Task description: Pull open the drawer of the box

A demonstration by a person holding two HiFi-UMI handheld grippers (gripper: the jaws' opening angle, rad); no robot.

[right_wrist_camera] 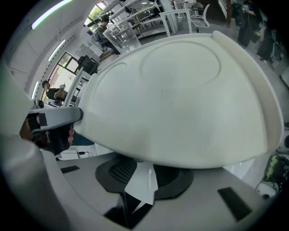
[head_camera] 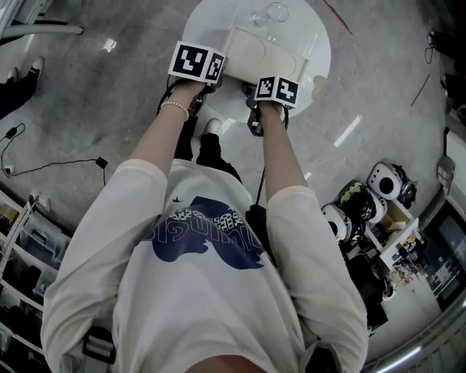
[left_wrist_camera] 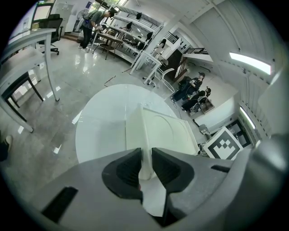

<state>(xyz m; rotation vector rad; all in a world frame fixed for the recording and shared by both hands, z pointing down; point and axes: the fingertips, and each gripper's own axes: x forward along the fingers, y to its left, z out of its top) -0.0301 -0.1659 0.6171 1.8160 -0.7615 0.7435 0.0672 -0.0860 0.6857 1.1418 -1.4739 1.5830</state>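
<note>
Extending both forearms (head_camera: 156, 135) steeply downward, left claw (left_wrist_camera: 145, 155) clamped on box (left_wrist_camera: 167, 131) edge, right claw (right_wrist_camera: 142, 170) narrowly apart under its front

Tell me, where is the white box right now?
In the head view, the white box sits near the middle of the round white table, top centre, with a clear glass just beyond it.

Overhead plus two close-ups (shared box (head_camera: 266, 55))

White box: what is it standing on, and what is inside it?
The white box stands on a round white table. Its contents cannot be seen; its opaque top covers them.
</note>
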